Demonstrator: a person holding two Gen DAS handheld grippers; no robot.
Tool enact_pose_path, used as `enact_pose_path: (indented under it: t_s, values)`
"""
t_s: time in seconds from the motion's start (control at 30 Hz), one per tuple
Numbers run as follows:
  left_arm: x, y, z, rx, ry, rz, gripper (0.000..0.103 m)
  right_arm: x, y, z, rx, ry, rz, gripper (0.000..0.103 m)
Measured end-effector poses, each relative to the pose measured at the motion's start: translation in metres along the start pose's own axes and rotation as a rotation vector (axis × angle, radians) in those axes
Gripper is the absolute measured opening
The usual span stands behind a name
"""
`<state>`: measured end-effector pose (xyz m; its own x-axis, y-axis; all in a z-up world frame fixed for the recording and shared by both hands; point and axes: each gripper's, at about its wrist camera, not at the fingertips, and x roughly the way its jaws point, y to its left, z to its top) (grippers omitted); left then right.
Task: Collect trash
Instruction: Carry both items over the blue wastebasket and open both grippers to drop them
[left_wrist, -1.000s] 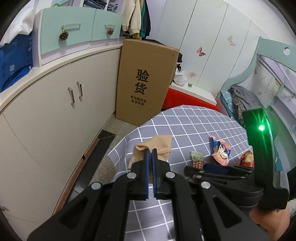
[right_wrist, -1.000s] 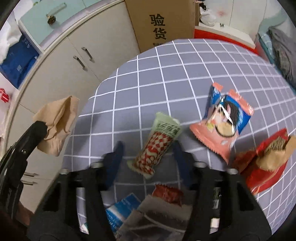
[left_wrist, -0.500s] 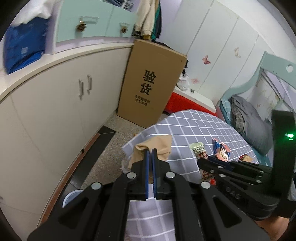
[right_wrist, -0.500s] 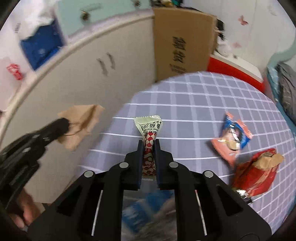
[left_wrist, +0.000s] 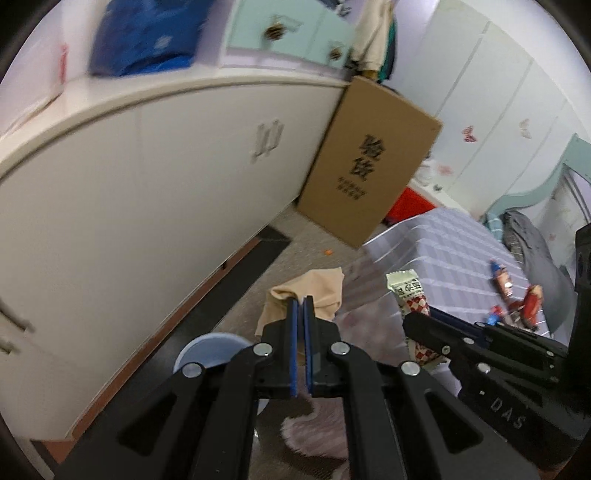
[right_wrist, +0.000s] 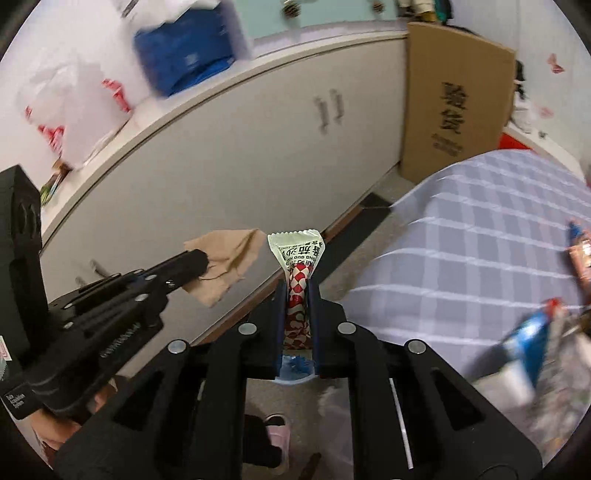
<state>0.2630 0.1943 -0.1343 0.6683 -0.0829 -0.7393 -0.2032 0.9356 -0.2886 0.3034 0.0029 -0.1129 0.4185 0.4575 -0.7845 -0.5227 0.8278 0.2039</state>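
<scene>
Jaws of the left gripper (left_wrist: 303, 306) are pressed together on a crumpled tan paper scrap (left_wrist: 314, 291), which sticks out past the blue pads and hangs above the grey floor (left_wrist: 314, 243), off the edge of the table. Just below and to the left of that gripper sits the rim of a pale blue bin (left_wrist: 210, 349), partly hidden by the black linkage. The right gripper (right_wrist: 297, 291) is clamped on a snack wrapper (right_wrist: 297, 254) with a pale green crimped top and a red-and-white checked body; the wrapper stands upright between the pads, its top well clear of the fingertips. In the right wrist view the left gripper comes in from the left, its tan scrap just beside the wrapper's top, the two not touching. A bit of blue shows beneath the right gripper's jaws, too hidden to name. To the right lies the table under a grey checked cloth (right_wrist: 480, 240), with more wrappers near its far side: a blue and red packet (left_wrist: 500, 280) and a red one (left_wrist: 532, 301) close by it, both blurred. Beyond the floor runs a long white cabinet (left_wrist: 147, 184) with paired handles, and a tall cardboard box (left_wrist: 369, 162) printed with black characters leans against its end. Blue fabric bag (right_wrist: 184, 55) sits on the cabinet top. A pink slipper (right_wrist: 277, 432) shows at the lower edge of the right wrist view.
</scene>
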Motion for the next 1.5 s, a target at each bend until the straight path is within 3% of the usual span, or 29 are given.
enact_pose_path:
  t_s: [0.17, 0.43, 0.6, 0.63, 0.67, 0.73, 0.83, 1.5]
  values:
    - [0.014, 0.039, -0.021, -0.023, 0.038, 0.108, 0.003, 0.044, 0.036, -0.021, -0.030, 0.047, 0.027, 0.012]
    - [0.072, 0.079, -0.045, -0.094, 0.194, 0.084, 0.004, 0.085, 0.050, -0.046, -0.044, 0.080, -0.015, 0.012]
    - [0.097, 0.086, -0.051, -0.135, 0.238, 0.060, 0.006, 0.097, 0.044, -0.049, -0.028, 0.080, -0.025, 0.012]
    - [0.101, 0.088, -0.052, -0.152, 0.250, 0.053, 0.014, 0.099, 0.042, -0.050, -0.024, 0.082, -0.026, 0.012]
    - [0.103, 0.089, -0.053, -0.164, 0.258, 0.050, 0.032, 0.101, 0.041, -0.051, -0.019, 0.087, -0.026, 0.012]
    - [0.105, 0.091, -0.054, -0.185, 0.260, 0.055, 0.053, 0.106, 0.037, -0.052, -0.011, 0.094, -0.027, 0.012]
    - [0.104, 0.091, -0.056, -0.175, 0.246, 0.072, 0.058, 0.111, 0.037, -0.054, -0.005, 0.099, -0.025, 0.012]
    - [0.092, 0.109, -0.059, -0.213, 0.232, 0.108, 0.059, 0.132, 0.039, -0.052, 0.016, 0.116, 0.002, 0.012]
